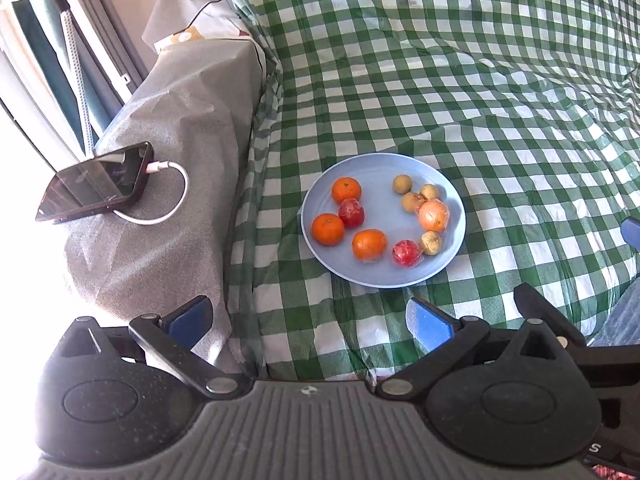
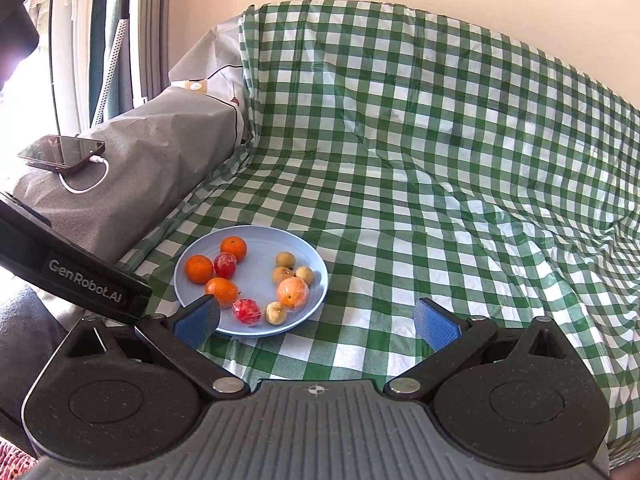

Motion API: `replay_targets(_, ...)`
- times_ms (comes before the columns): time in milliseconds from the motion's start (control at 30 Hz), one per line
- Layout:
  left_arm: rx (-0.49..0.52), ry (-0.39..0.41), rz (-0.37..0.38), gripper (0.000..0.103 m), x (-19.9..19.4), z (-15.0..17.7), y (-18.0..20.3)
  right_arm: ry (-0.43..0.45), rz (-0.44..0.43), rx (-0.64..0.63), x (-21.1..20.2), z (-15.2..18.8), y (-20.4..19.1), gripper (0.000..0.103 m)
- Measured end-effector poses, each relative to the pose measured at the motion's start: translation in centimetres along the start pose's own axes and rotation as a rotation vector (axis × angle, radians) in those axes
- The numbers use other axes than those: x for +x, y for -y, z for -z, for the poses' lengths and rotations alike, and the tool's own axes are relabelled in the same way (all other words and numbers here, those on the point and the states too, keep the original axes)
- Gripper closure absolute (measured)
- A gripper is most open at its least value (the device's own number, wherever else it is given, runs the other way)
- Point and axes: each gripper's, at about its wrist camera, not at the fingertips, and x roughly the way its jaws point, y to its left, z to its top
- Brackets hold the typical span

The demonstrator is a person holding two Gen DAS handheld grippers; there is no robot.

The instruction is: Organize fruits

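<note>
Hovering apart and empty, both left tongs (image 1: 308, 320) and right tongs (image 2: 318, 320) face the blue plate (image 1: 454, 216); oranges (image 1: 346, 190) cluster left, small brown fruits (image 1: 402, 183) right. Sorted by kind, seemingly.

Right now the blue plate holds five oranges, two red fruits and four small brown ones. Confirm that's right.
Not quite: the blue plate holds four oranges, not five. One of them is wrapped in plastic. The two red fruits and four small brown fruits are right. The left wrist view shows it.
</note>
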Motion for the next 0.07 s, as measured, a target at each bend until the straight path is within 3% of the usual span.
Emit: replay_targets(67,-0.003,-0.001,-0.004,0.000,0.00,-0.10,-0.03,0.001,-0.005,-0.003,0.04,0.00,-0.04,0.001)
